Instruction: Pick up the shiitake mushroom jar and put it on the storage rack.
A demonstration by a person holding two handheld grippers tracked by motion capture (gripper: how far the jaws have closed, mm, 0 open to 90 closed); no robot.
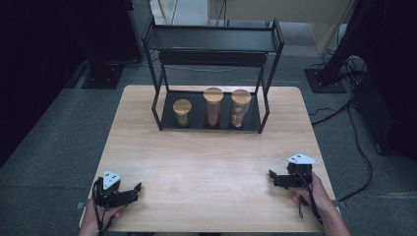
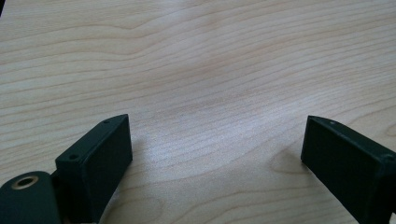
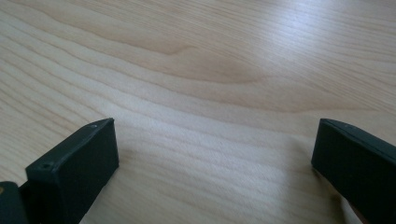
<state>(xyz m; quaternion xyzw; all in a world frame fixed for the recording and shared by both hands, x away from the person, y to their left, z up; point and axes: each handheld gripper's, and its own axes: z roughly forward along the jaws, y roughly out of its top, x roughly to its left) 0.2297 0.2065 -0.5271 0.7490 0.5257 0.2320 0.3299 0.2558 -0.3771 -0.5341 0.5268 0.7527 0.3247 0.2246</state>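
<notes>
- Your left gripper rests low at the near-left of the counter — jaws spread wide, bare wood between them.
- Your right gripper sits at the near-right, jaws equally wide, holding nothing.
- The three wood-lidded jars stand in a row on the black rack's bottom shelf — well apart from both grippers.

Three clear glass jars with round wooden lids stand in a row: a short one, a tall one in the middle and another tall one. There is one black metal two-tier rack and one light wooden table. Two black hand-held claws are counted, the left claw and the right claw.
</notes>
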